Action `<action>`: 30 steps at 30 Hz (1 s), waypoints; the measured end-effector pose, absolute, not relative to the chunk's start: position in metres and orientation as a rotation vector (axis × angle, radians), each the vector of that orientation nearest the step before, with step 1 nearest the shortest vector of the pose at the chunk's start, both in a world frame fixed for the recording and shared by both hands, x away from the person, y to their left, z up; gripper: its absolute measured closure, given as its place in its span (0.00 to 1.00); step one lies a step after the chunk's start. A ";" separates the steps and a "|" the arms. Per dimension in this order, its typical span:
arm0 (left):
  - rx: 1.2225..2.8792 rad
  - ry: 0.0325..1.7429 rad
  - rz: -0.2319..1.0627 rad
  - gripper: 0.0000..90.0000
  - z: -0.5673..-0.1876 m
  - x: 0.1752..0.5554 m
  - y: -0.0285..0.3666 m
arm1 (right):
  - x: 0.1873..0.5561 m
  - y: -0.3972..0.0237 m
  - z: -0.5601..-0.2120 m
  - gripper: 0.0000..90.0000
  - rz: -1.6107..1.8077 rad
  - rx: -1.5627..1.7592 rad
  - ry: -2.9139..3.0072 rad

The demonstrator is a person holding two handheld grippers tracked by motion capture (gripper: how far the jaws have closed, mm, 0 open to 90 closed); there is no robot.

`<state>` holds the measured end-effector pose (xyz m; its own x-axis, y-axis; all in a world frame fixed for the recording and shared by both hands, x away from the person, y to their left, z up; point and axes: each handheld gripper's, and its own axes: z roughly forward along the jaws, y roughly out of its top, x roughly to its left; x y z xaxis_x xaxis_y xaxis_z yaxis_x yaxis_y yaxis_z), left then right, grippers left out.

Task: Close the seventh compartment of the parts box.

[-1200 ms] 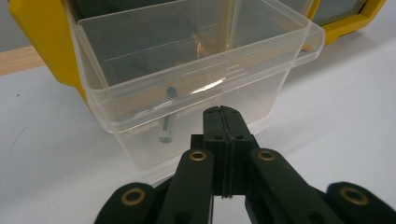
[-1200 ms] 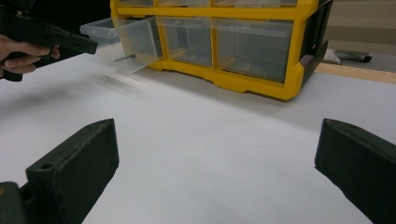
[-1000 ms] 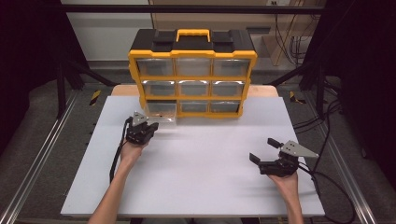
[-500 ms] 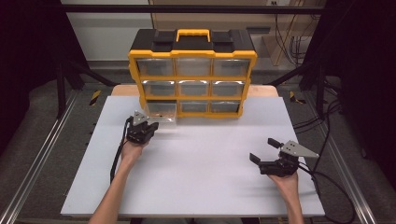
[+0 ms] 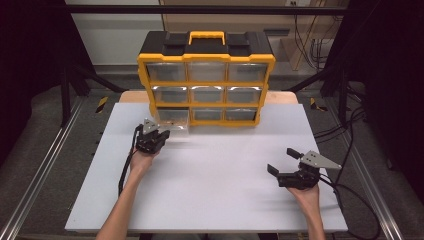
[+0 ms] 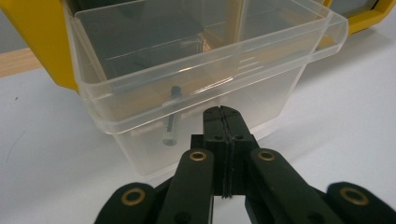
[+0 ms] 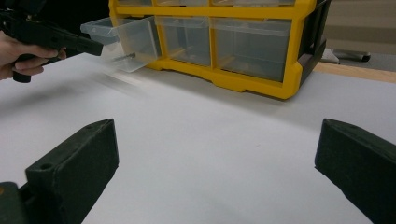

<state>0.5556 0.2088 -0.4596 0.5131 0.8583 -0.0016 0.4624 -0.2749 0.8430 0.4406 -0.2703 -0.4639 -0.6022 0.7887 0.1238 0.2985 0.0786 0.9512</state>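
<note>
A yellow and black drawer organizer (image 5: 206,85) stands at the back of the white table (image 5: 215,195). Its bottom-left clear drawer (image 5: 172,119) is pulled out, and a small screw (image 6: 172,122) lies inside. My left gripper (image 5: 162,134) is shut with nothing between its jaws. Its tips (image 6: 220,114) sit against the drawer's front wall (image 6: 196,93), below the handle lip. At the front right, my right gripper (image 5: 282,160) stands open and empty just above the table. From the right gripper view (image 7: 218,126), the drawer (image 7: 133,39) and the left gripper (image 7: 93,46) show far off at the upper left.
The organizer's other clear drawers (image 5: 207,94) are pushed in. Cables (image 5: 350,200) trail off the table's right side, and the left gripper's cable (image 5: 125,167) runs along the forearm. Metal rails (image 5: 40,185) flank the table.
</note>
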 end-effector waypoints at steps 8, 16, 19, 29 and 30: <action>1.926 1.091 0.605 0.99 -0.456 0.560 0.207 | 0.441 -0.270 -0.464 0.00 1.540 1.073 1.939; 1.928 1.091 0.610 0.99 -0.454 0.564 0.204 | 0.441 -0.270 -0.464 0.00 1.539 1.072 1.939; 1.928 1.092 0.609 0.99 -0.455 0.566 0.205 | 0.441 -0.270 -0.464 0.00 1.540 1.070 1.935; 1.939 1.104 0.617 0.99 -0.454 0.573 0.205 | 0.441 -0.270 -0.464 0.00 1.539 1.075 1.939; 1.940 1.105 0.617 0.99 -0.454 0.573 0.205 | 0.441 -0.270 -0.464 0.00 1.538 1.072 1.938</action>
